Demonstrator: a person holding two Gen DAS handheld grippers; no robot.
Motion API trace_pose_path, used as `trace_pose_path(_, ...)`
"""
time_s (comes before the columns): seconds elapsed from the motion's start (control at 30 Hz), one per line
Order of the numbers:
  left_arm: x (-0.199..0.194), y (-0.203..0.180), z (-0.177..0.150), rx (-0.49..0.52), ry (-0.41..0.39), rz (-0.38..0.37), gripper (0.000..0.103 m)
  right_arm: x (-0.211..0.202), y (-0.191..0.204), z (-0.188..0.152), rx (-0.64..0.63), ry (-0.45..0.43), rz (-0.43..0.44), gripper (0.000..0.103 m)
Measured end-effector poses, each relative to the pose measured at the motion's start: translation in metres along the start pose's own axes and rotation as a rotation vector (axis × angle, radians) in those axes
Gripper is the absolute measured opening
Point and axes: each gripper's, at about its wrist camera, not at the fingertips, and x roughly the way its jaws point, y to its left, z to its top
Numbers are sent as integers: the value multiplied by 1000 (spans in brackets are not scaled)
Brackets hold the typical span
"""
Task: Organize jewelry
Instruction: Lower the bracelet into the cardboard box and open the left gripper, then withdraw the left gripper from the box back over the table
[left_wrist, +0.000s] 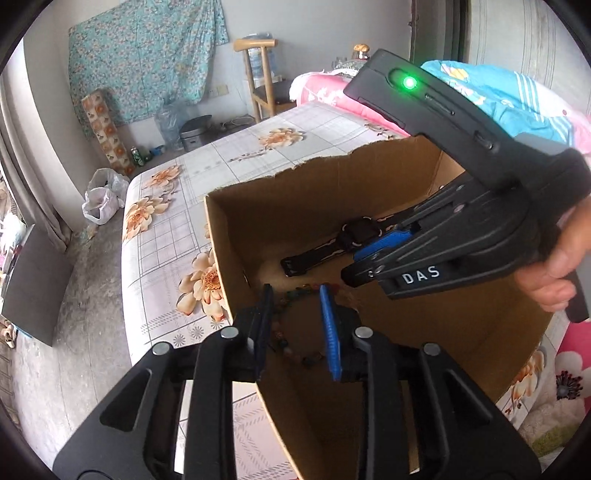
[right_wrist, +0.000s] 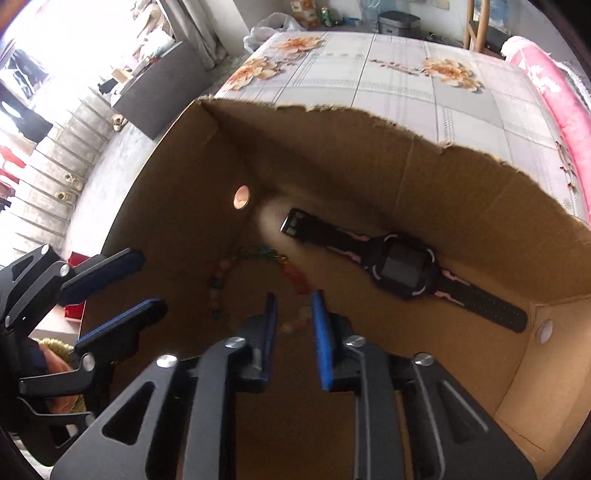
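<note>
Black grippers (right_wrist: 293, 325), blue pads (left_wrist: 328, 332), "DAS" marking

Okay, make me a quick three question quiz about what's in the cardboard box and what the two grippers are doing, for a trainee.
1. True or false: the watch lies on the floor of the cardboard box.
2. Which item lies nearer the left gripper: A the watch, B the bead bracelet?
3. Fill in: the right gripper holds ____.

Key: 1 true. 2 B. 3 nothing; its jaws stand apart above the beads.
</note>
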Motion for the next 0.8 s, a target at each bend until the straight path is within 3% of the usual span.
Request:
trace_pose_path(0.17,-28,9,-3,-51,-87,35,39,-45,-4,-20,5,-144,-22,32)
trace_pose_path(0.3,-59,27,-13,-158,-167,59,63,-112,-14,-57,37,-368,-107,53)
trace_pose_path(0.37,-62,38,-20,-238,-156,33,75,-145,-24,-87,86,-491,-182,62)
trace_pose_path(0.43,-54,47,-31,-320,-107,-30,75,-168,-43,-120,169,-582,-253,69)
trace_pose_path(0.5,-39,51,-45,-415,-35,-114,75,-176,-66,-150,274,-618,-278,70)
trace_pose_path(0.53,-33,51,-52,-456,-8,-157,75,-176,-81,-165,350,-618,-253,70)
trace_pose_path(0.6,-25,48,-68,-532,23,-247,75,-160,-116,-188,490,-557,-106,70)
trace_pose_path(0.7,-20,36,-82,-587,27,-361,75,-130,-132,-200,545,-461,29,70)
trace_pose_path(0.8,-27,22,-87,-569,6,-325,76,-114,-125,-195,507,-412,143,68)
